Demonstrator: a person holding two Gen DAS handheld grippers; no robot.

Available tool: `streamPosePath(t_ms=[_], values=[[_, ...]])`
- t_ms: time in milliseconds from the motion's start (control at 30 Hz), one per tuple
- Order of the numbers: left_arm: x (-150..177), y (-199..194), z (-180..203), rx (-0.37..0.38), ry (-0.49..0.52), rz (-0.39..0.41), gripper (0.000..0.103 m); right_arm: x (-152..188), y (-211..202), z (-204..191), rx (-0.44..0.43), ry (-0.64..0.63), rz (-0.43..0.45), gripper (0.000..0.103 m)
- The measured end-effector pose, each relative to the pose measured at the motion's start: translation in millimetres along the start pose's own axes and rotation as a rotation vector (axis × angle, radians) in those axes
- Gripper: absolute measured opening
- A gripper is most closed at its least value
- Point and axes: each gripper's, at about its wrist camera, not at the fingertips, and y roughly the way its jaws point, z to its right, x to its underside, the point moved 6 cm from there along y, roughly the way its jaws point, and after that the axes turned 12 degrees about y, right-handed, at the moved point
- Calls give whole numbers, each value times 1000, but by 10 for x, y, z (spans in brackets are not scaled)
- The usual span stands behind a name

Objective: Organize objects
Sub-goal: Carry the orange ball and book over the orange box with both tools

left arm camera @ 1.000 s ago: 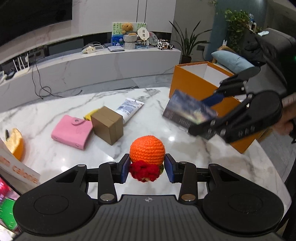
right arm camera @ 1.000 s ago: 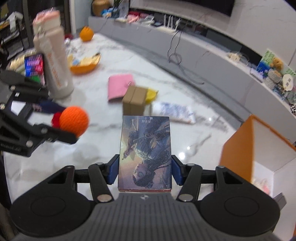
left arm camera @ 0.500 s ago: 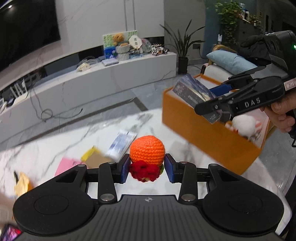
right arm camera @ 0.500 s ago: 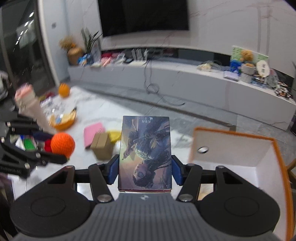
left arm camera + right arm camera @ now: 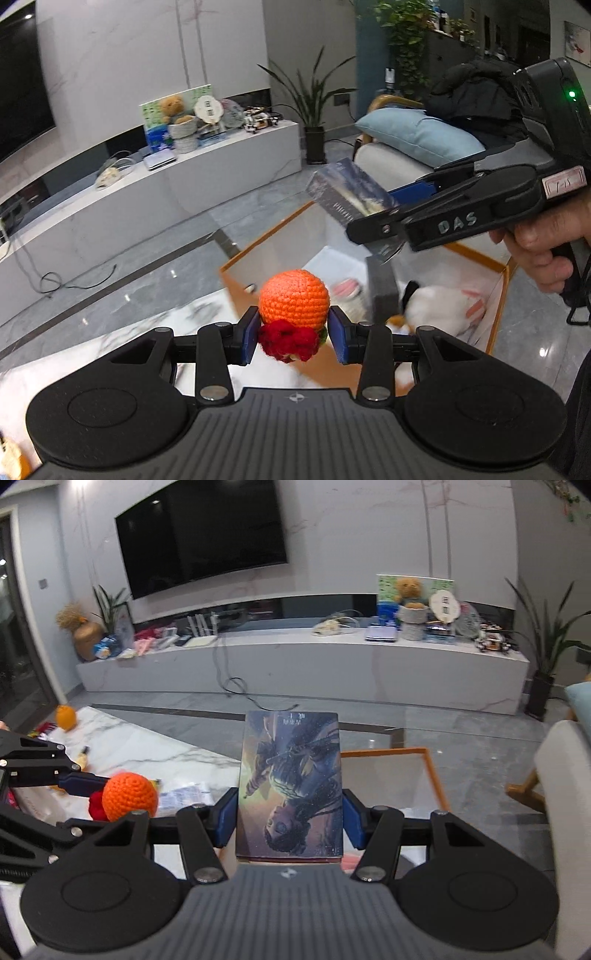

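Left gripper (image 5: 291,334) is closed on the crocheted orange ball (image 5: 294,299): both blue pads press its lower sides, its red crocheted base sits between the fingertips, and the ball bulges forward past them, held over the near-left corner of the open orange box (image 5: 495,314). Right gripper (image 5: 290,818) is clamped on the long edges of a book (image 5: 291,786), cover up, most of its length jutting beyond the fingers. The book hangs over the box, with a white plush toy (image 5: 439,306) inside below.
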Motion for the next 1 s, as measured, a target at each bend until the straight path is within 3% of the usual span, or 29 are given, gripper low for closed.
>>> streamPosePath(t_ms=[233,533,1000], values=[[-258,428,121,-1,-52,-20,46,-13,146,271,80,17,-21,59],[-247,840,146,-43,-82,-81,46,29,472,575,165,58,-77,59],[-175,1300,307,-87,-5,-216,46,248,911,625,206,68,-170,59]])
